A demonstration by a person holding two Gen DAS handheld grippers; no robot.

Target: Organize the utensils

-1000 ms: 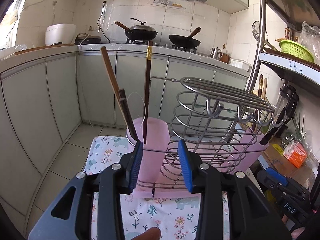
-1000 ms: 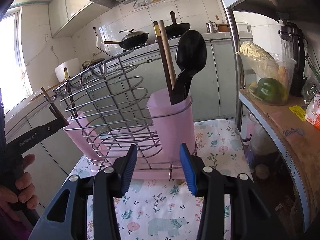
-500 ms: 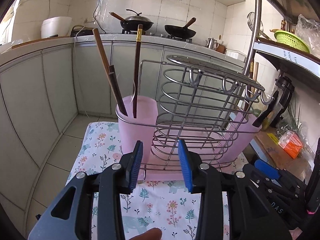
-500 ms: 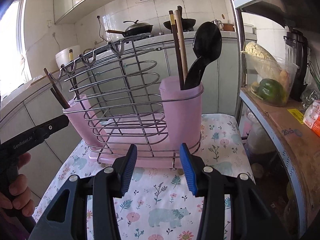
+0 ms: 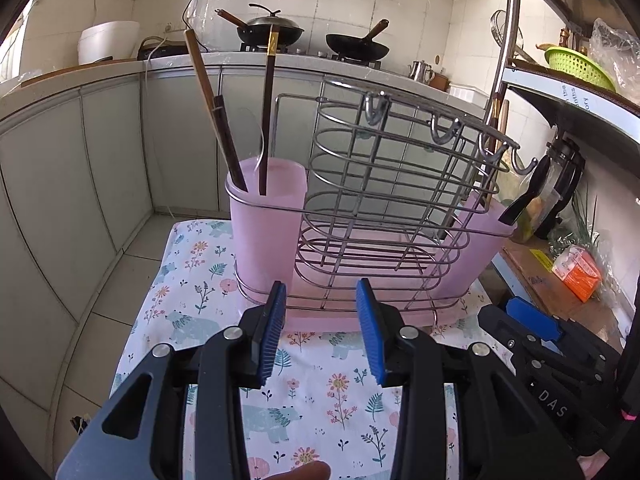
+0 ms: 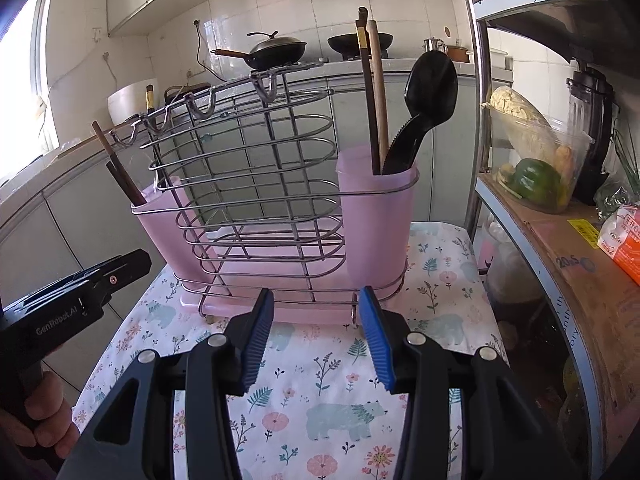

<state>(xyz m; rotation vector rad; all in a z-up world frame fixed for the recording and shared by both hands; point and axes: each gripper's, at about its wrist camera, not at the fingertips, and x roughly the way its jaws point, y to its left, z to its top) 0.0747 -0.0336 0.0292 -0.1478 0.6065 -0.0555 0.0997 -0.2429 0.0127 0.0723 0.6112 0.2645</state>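
Observation:
A wire utensil rack [image 5: 392, 200] [image 6: 256, 184] with a pink cup at each end stands on a floral cloth [image 5: 320, 380] [image 6: 320, 392]. The left cup [image 5: 268, 220] [image 6: 160, 216] holds dark and wooden chopsticks [image 5: 216, 120]. The right cup [image 6: 380, 220] [image 5: 480, 248] holds two chopsticks [image 6: 372, 92], a black spoon [image 6: 432, 84] and a black serrated knife. My left gripper [image 5: 320, 308] is open with nothing between its blue pads, just short of the rack's base. My right gripper [image 6: 316, 312] is open and empty too, close in front of the rack.
A metal shelf unit [image 6: 480, 120] stands right of the cloth with a tub of vegetables [image 6: 536, 168], a blender [image 6: 592, 120] and an orange packet [image 5: 576, 272]. Kitchen cabinets with woks [image 5: 272, 32] on a stove lie behind. Tiled floor drops off at the left.
Both grippers have drawn back a little from the rack and tilted down, so the rack sits further off and higher in each view. Jaws have not changed.

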